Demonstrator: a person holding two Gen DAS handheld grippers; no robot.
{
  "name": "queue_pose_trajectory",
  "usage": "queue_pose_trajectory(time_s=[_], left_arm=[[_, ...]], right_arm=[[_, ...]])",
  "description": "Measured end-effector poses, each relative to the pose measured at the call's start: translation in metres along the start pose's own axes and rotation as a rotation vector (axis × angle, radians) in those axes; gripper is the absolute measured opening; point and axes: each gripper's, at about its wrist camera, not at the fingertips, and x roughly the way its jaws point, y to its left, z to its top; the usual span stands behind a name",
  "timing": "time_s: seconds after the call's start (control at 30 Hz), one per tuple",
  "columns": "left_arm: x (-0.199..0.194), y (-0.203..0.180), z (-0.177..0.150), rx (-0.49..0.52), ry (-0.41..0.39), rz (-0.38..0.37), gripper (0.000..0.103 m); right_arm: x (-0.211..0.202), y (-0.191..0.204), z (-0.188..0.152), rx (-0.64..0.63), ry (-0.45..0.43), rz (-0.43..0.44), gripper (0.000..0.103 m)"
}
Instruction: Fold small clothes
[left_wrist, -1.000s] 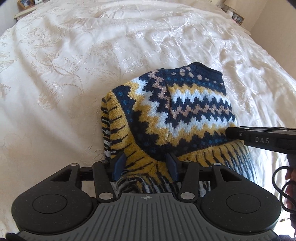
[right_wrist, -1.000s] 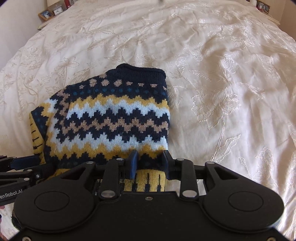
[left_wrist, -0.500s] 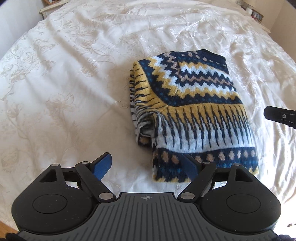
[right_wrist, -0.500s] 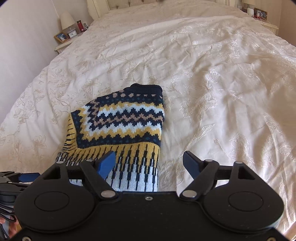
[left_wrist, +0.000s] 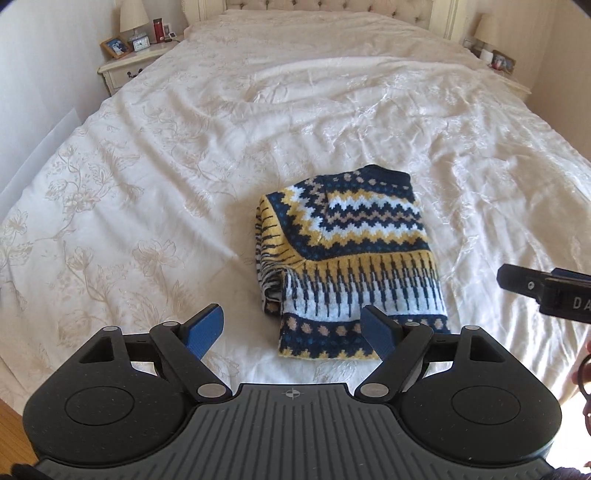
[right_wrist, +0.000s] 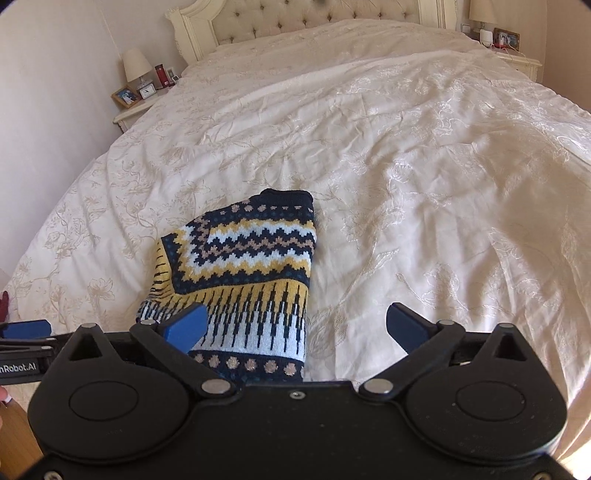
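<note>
Lying folded, sweater sits beyond both spread, empty tongs.

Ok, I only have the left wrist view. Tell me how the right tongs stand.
Observer: The right tongs are open and grip nothing.
Operator: Say where they sit relative to the sweater.
Observer: One blue pad overlaps the sweater near its striped lower band. The other is over bare bedspread, off the sweater's right edge.
</note>
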Motion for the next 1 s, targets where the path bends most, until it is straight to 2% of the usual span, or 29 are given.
queue_pose_trajectory(time_s=[0.17,0.33,0.53,0.67,0.77,0.9,1.0], left_arm=[[-0.019,-0.012,0.0,0.001,-0.031,0.025,0.081],[-0.035,-0.017,-0.002,-0.014,-0.06,0.032,0.081],[-0.044,-0.017,-0.006,-0.053,-0.04,0.059,0.081],[-0.046,-0.015,-0.01,-0.061,-0.022,0.047,0.081],[-0.047,-0.017,-0.014,-0.055,-0.008,0.058,0.081],[-0.043,-0.019,-0.016,-0.043,0.04,0.047,0.08],[-0.04,-0.018,-0.018,-0.052,0.068,0.038,0.08]], right_arm=[[-0.022,-0.002,-0.003,-0.053,-0.027,-0.027,0.102],[-0.044,-0.004,-0.001,-0.051,-0.052,-0.032,0.102],[-0.065,0.0,-0.003,-0.073,-0.115,-0.034,0.102],[-0.066,0.005,-0.003,-0.105,-0.095,-0.061,0.102],[-0.067,0.004,-0.006,-0.074,-0.087,-0.07,0.102],[-0.067,-0.003,-0.006,-0.019,-0.056,0.014,0.102],[-0.061,-0.003,-0.006,-0.009,-0.004,0.012,0.102]])
